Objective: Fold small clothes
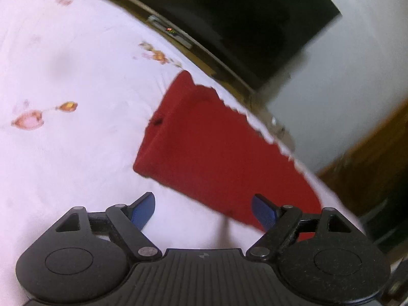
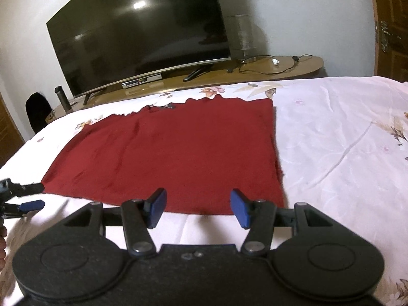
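A dark red cloth (image 2: 173, 158) lies flat on a white flowered bedsheet (image 2: 344, 153), its far edge ragged. My right gripper (image 2: 198, 196) is open just above the cloth's near edge, with nothing pinched between its blue pads. At that view's left edge, my left gripper (image 2: 35, 195) is at the cloth's near left corner. In the left wrist view the picture is rolled and blurred. There the left gripper (image 1: 204, 201) is wide open over the sheet (image 1: 76, 153), and the red cloth (image 1: 216, 148) reaches under its right finger (image 1: 262, 211) without being gripped.
Beyond the bed stands a wooden stand (image 2: 280, 68) with a large dark TV (image 2: 137, 30), a set-top box, cables and a clear cylinder (image 2: 242, 35). A wooden door (image 2: 390, 25) is at the right. Part of a person's hand (image 2: 2, 239) shows at the left edge.
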`<state>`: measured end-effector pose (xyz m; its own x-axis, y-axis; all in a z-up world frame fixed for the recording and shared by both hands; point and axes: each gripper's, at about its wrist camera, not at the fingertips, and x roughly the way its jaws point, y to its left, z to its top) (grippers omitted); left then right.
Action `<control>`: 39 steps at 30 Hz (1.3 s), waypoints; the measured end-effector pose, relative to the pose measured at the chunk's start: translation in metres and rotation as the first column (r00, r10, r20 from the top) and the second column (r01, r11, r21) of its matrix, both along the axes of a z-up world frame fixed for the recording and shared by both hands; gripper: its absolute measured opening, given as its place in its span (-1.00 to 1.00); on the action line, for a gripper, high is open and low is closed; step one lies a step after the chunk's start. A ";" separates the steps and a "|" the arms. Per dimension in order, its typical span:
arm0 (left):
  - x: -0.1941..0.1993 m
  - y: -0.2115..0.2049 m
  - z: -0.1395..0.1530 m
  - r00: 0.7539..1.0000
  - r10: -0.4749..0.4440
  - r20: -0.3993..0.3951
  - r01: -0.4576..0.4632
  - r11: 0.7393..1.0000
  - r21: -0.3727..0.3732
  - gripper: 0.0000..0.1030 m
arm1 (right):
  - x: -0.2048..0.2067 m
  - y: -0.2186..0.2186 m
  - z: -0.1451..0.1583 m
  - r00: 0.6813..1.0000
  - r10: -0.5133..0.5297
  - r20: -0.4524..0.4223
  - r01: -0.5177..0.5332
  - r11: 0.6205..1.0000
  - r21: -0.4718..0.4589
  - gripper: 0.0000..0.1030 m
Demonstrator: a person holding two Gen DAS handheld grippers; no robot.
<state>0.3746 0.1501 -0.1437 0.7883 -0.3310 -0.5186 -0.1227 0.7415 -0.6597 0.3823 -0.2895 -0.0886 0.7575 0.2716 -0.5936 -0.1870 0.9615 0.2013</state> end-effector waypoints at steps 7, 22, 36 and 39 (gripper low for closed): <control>0.017 0.008 -0.016 0.995 0.102 0.008 -0.100 0.985 -0.143 0.33 | 0.008 0.000 -0.003 1.000 0.008 -0.009 -0.008 1.000 -0.003 0.06; 0.058 0.000 -0.034 0.975 0.222 -0.005 -0.215 0.937 -0.276 -0.51 | 0.020 0.009 -0.004 0.999 0.021 -0.036 -0.021 1.000 0.015 0.06; 0.038 0.006 -0.040 0.983 0.182 0.031 -0.168 0.950 -0.265 -0.83 | 0.067 0.060 0.004 0.990 0.137 -0.023 -0.137 0.991 0.003 -0.50; 0.040 0.006 -0.038 0.984 0.177 0.032 -0.162 0.950 -0.266 -0.83 | 0.083 0.084 0.000 0.985 0.169 -0.014 -0.170 0.984 -0.051 -0.62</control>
<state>0.4142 0.1564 -0.1818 0.8693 -0.3081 -0.3866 -0.1901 0.5135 -0.8368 0.4649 -0.2055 -0.0885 0.6974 0.3643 -0.6172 -0.3467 0.9252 0.1543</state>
